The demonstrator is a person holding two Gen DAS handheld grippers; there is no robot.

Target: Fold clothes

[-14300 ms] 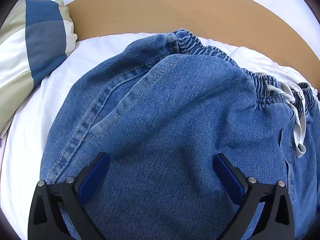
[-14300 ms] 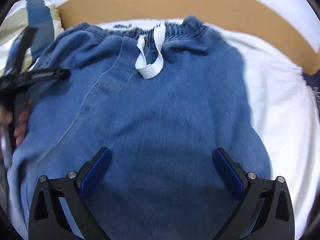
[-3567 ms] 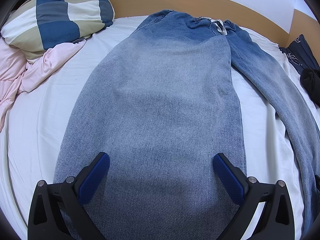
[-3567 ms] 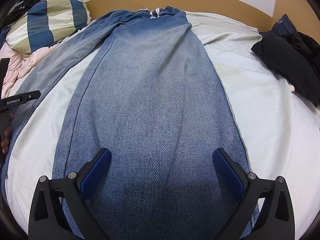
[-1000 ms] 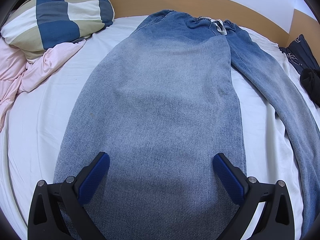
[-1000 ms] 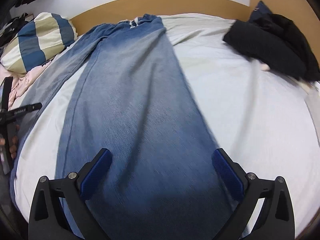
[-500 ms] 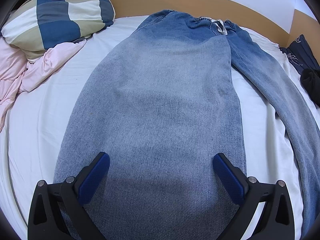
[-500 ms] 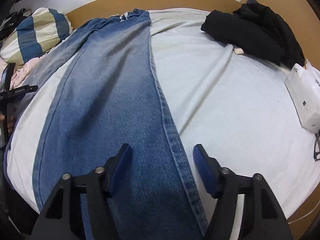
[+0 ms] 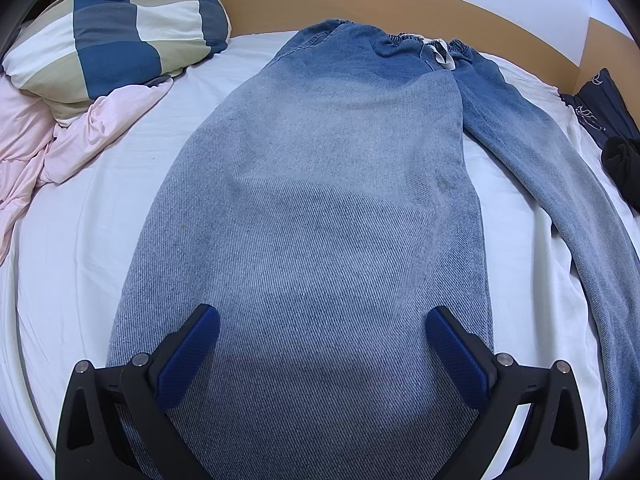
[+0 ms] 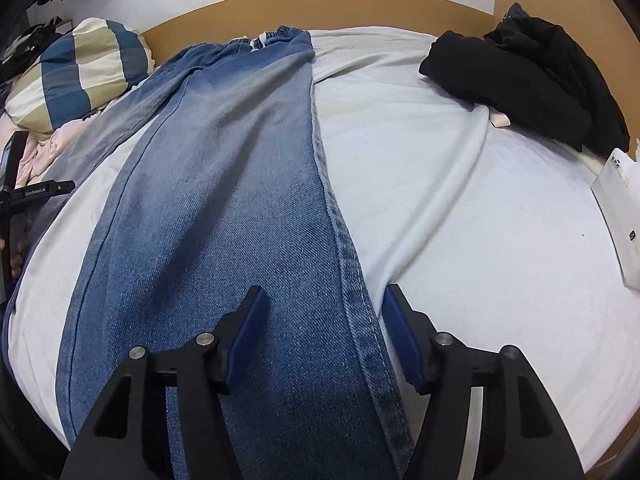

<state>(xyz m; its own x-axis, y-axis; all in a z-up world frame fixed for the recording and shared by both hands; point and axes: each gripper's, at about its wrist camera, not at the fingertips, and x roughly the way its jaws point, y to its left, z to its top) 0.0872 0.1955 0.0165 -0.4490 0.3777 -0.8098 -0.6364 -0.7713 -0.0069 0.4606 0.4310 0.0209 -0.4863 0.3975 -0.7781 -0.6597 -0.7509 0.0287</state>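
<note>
A: Two legs of the jeans point(image 10: 224, 208) lie flat on the bed point(image 10: 460, 220); which step?

B: Pre-grasp. My right gripper point(image 10: 322, 330) straddles the outer seam, jaws opening slightly; my left gripper point(image 9: 322, 356) gapes over the other leg. Next: pinch.

Jeans point(image 9: 320, 220) hems cut off at bottom edge in both views; leg ends unseen. Second leg runs out lower right of left view. Left gripper point(image 10: 24, 196) clipped at left edge of right view, jaws not visible, hand behind it mostly hidden. White box point(image 10: 620, 216) cropped at right edge, print too small to read. Dark clothes point(image 9: 616, 148) cropped at right edge.
</note>
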